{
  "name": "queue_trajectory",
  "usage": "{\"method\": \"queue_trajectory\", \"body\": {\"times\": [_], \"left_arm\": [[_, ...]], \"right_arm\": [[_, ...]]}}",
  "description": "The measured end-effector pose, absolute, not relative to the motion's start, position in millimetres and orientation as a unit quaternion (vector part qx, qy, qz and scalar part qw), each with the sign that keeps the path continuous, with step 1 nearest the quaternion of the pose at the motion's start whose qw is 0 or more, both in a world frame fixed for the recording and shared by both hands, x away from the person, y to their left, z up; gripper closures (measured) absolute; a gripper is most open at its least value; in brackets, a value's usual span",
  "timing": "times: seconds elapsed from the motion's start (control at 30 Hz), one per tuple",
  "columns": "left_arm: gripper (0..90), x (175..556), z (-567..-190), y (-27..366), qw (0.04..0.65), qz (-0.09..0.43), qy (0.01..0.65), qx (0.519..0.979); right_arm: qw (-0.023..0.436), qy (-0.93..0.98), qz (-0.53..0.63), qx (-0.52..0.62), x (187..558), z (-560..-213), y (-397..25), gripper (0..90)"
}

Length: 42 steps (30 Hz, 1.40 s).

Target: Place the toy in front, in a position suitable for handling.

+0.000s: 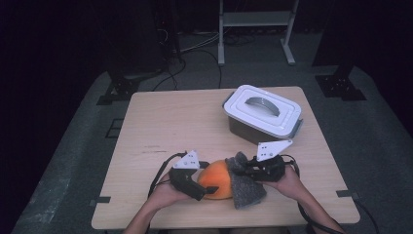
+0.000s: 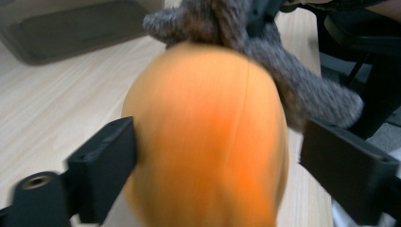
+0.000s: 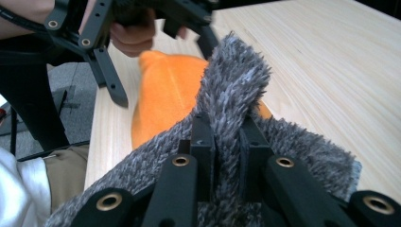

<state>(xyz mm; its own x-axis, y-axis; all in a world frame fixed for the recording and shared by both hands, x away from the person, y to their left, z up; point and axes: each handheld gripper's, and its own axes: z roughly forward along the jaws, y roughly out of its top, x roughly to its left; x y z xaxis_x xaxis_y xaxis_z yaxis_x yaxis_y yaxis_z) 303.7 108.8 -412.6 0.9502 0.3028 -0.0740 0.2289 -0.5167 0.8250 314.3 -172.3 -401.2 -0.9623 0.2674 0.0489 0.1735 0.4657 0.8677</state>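
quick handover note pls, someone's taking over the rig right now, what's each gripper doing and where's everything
Left gripper: open, jaws on either side of the orange plush, not yet closed on it.
Right gripper: shut on a fold of the grey furry cover.
The plush lies near the front edge of the table, with the cover draped over its right end.
The grey lidded box sits further back on the right, lid on.
Done: cover pinched, plush straddled.
Left, probably: grip the plush and work the cover relative to it; which way is unclear.

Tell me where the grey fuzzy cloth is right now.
In the high view the grey fuzzy cloth lies at the table's near edge, pinched by the right claw, against the orange cushion.
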Motion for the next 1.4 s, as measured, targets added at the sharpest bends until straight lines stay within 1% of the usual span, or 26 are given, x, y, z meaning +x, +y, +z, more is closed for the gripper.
{"method": "queue_trajectory", "body": {"times": [0.03,0.07,0.1,0.13,0.2,0.27,0.3,0.33,0.37,0.43,0.57,0.63,0.7,0.8,0.83,0.87,0.9,0.93,0.97,1.0,1.03,1.27,1.4], "left_arm": [[9.6,307,-410,103,0.45,0.05,0.148,0.879],[11.4,307,-410,103,0.45,0.05,0.148,0.879],[20.4,309,-411,102,0.441,0.058,0.147,0.884],[20.4,309,-412,103,0.439,0.063,0.144,0.885],[32.7,310,-414,108,0.449,0.058,0.151,0.879],[40.2,308,-418,112,0.458,0.061,0.151,0.874],[41.6,307,-419,113,0.463,0.059,0.153,0.871],[42.9,306,-420,114,0.466,0.06,0.153,0.87],[44.5,305,-421,115,0.468,0.062,0.151,0.869],[44.7,304,-421,116,0.467,0.063,0.151,0.869],[44.6,302,-422,117,0.469,0.063,0.154,0.868],[44.3,302,-422,117,0.468,0.059,0.153,0.868],[41.3,301,-422,115,0.467,0.054,0.148,0.87],[30.4,304,-420,113,0.464,0.043,0.146,0.873],[21.6,308,-418,112,0.465,0.032,0.157,0.871],[22.6,308,-418,112,0.465,0.032,0.157,0.871],[29.4,308,-419,112,0.464,0.043,0.154,0.871],[35.7,308,-419,112,0.464,0.043,0.154,0.871],[35.7,307,-419,114,0.465,0.05,0.157,0.87],[41.9,307,-420,116,0.466,0.052,0.161,0.868],[45.0,307,-420,117,0.467,0.058,0.165,0.867],[48.7,310,-423,123,0.49,0.056,0.199,0.847],[50.0,311,-420,119,0.496,0.063,0.2,0.843]], "right_arm": [[0.05,0.856,0.501,0.119,313,-399,-166,78.6],[0.05,0.856,0.501,0.119,313,-399,-166,78.6],[0.06,0.86,0.494,0.11,312,-397,-159,77.3],[0.06,0.86,0.494,0.11,312,-397,-159,77.3],[0.077,0.861,0.491,0.109,311,-396,-158,74.1],[0.083,0.856,0.497,0.117,312,-397,-160,68.0],[0.083,0.855,0.499,0.119,312,-398,-161,66.1],[0.084,0.853,0.5,0.123,312,-398,-161,62.2],[0.092,0.851,0.499,0.132,312,-399,-161,52.5],[0.093,0.851,0.499,0.134,312,-399,-161,52.0],[0.071,0.849,0.504,0.144,312,-404,-161,49.0],[0.06,0.846,0.508,0.151,314,-408,-160,49.2],[0.051,0.846,0.509,0.154,316,-411,-159,52.5],[0.047,0.853,0.499,0.148,314,-413,-156,61.4],[0.052,0.856,0.494,0.143,313,-412,-155,68.4],[0.052,0.856,0.494,0.143,313,-412,-155,68.4],[0.057,0.857,0.492,0.141,312,-411,-155,70.9],[0.057,0.857,0.492,0.141,312,-411,-155,70.9],[0.056,0.856,0.493,0.143,313,-411,-157,72.3],[0.051,0.852,0.5,0.146,314,-410,-161,74.3],[0.046,0.847,0.508,0.151,316,-410,-166,75.8],[0.026,0.846,0.492,0.205,322,-424,-195,76.4],[0.03,0.841,0.496,0.214,324,-419,-203,76.7]]}}
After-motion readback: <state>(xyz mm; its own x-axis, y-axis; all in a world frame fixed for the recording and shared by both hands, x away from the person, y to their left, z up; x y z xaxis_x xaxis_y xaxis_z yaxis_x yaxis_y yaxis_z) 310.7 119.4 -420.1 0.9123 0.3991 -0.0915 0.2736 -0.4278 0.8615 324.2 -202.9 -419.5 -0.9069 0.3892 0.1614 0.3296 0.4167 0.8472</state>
